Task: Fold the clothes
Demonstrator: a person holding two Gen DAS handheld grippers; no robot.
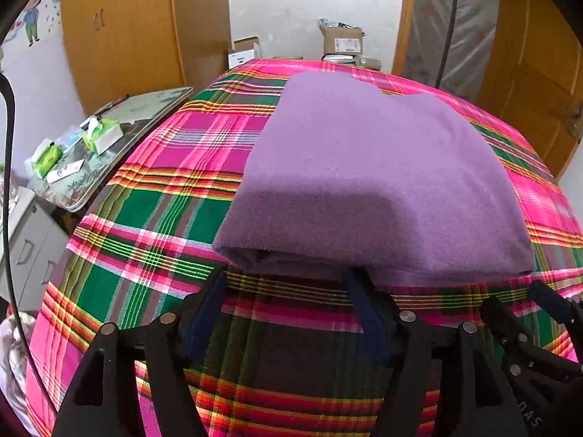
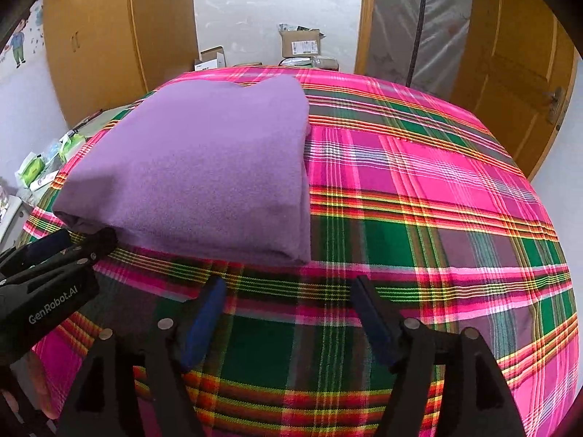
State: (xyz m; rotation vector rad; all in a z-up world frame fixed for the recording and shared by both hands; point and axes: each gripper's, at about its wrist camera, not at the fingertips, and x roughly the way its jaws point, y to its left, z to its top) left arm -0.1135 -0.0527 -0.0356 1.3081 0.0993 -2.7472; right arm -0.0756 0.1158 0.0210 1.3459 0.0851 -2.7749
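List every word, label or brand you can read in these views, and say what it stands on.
"GenRobot.AI": white lettering on the black body of the left gripper, seen in the right wrist view.
"DAS", partly cut off: on the right gripper body, lower right of the left wrist view.
Cardboard box shipping label: too small to read.
Green packets on the side table: print blurred.

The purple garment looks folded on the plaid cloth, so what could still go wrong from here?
1. The left gripper is open with a fingertip at the purple garment's near folded edge; pulling back could snag it and undo the fold.
2. The near-left corner shows loose layers that may slump open.
3. The right gripper hangs open above the plaid cloth; dipping could bunch it.
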